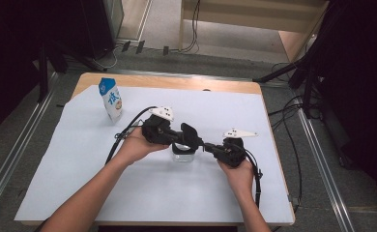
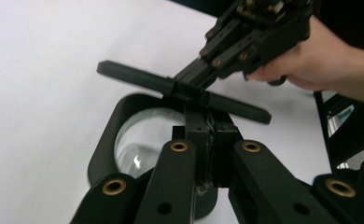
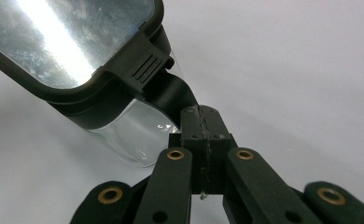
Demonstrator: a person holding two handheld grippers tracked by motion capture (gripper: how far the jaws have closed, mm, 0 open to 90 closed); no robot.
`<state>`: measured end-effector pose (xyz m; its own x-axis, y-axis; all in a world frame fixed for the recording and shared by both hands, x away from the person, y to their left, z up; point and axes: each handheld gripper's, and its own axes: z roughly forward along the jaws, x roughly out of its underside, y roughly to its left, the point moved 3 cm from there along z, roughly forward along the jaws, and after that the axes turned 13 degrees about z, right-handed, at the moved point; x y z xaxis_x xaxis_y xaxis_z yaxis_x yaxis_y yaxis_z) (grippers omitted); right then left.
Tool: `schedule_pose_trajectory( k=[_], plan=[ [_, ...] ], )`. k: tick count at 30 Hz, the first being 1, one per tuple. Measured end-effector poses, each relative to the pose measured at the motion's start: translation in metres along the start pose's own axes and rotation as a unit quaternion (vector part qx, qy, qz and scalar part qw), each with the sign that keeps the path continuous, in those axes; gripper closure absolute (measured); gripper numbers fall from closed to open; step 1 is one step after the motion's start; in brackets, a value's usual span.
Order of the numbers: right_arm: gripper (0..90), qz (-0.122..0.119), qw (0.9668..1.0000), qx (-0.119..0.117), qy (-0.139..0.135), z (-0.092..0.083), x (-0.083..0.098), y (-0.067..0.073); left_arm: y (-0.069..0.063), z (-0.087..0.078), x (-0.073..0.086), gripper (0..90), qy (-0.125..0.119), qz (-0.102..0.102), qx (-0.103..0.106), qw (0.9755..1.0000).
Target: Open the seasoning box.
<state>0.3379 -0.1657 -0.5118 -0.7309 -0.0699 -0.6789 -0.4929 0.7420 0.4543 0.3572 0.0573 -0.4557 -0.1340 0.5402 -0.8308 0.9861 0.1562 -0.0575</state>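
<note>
Container [image 1: 182,153] is sitting mid-table, both grippers meeting over it. Left gripper [image 2: 208,133] is clamping its black-rimmed lid [image 2: 106,140]; right gripper [image 3: 201,122] is pinching the lid's latch flap [image 3: 171,95].

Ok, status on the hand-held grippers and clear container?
Left hand-held gripper shut on lid. Right hand-held gripper shut on lid clasp. Clear container on table. Milk carton well clear.
</note>
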Motion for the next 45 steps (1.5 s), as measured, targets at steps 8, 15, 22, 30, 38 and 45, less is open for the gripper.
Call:
schedule_pose_trajectory(
  k=[8, 15, 22, 30, 38, 45],
  plan=[
    [90.0, 0.004, 1.0000, 0.002, -0.004, 0.000, 0.001, 0.001, -0.001, 0.013, -0.014, 90.0, 0.008, 0.011, 0.005, 0.9999],
    [90.0, 0.010, 0.9999, -0.003, -0.008, 0.001, 0.002, 0.001, 0.001, 0.023, -0.022, 90.0, 0.012, 0.017, 0.011, 0.9997],
    [90.0, 0.010, 0.9999, -0.002, -0.010, 0.001, 0.002, 0.000, 0.003, 0.033, -0.028, 90.0, 0.020, 0.017, 0.013, 0.9996],
    [90.0, 0.007, 0.9999, 0.005, -0.010, 0.002, 0.002, 0.000, 0.005, 0.041, -0.026, 90.0, 0.038, 0.020, 0.007, 0.9991],
    [90.0, 0.008, 0.9999, 0.004, -0.010, 0.002, 0.002, -0.001, 0.007, 0.039, -0.024, 89.4, 0.030, 0.012, 0.017, 0.9993],
    [90.0, 0.007, 0.9999, 0.002, -0.008, 0.002, 0.002, 0.000, 0.008, 0.035, -0.024, 85.2, 0.030, 0.006, 0.013, 0.9994]
  ],
)
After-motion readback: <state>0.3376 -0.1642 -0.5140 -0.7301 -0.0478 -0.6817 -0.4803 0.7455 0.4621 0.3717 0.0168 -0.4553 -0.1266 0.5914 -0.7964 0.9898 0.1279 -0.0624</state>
